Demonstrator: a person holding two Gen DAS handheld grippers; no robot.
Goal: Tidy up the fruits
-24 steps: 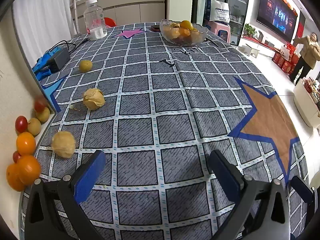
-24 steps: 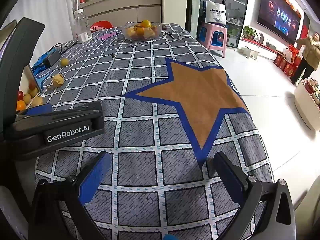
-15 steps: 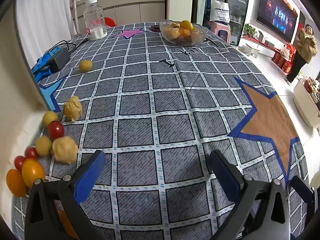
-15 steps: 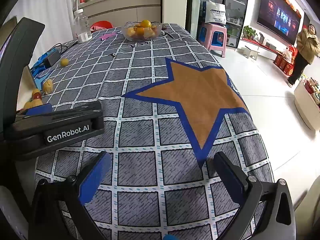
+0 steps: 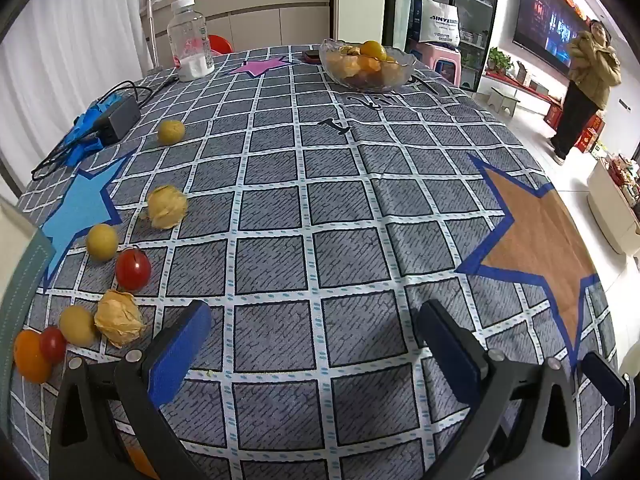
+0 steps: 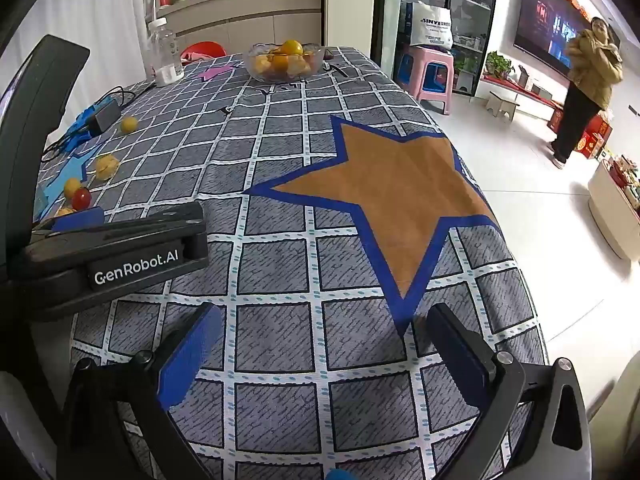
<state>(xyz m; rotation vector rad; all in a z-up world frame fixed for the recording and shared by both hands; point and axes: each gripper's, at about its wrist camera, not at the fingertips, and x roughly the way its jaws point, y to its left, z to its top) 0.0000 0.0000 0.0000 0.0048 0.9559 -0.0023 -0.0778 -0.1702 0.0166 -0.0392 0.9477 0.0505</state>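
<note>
Loose fruits lie on the table's left side in the left wrist view: a red cherry tomato (image 5: 133,269), yellow round fruits (image 5: 102,241) (image 5: 171,131), husked groundcherries (image 5: 167,206) (image 5: 119,318), and an orange fruit (image 5: 29,356) by a small tomato (image 5: 53,343). A glass bowl (image 5: 366,65) holding fruit stands at the far side; it also shows in the right wrist view (image 6: 285,61). My left gripper (image 5: 316,340) is open and empty, right of the fruit cluster. My right gripper (image 6: 324,344) is open and empty over the cloth near the orange star.
A plastic bottle (image 5: 190,40) stands at the far left. A black adapter with cable on blue cloth (image 5: 116,118) lies at the left edge. A pale object edges in at far left (image 5: 16,240). A person (image 5: 588,84) stands on the floor at right.
The pale board at the left has swept back out of view, and the fruits that lay against it have rolled out onto the cloth. Both grippers have stayed put and open.
</note>
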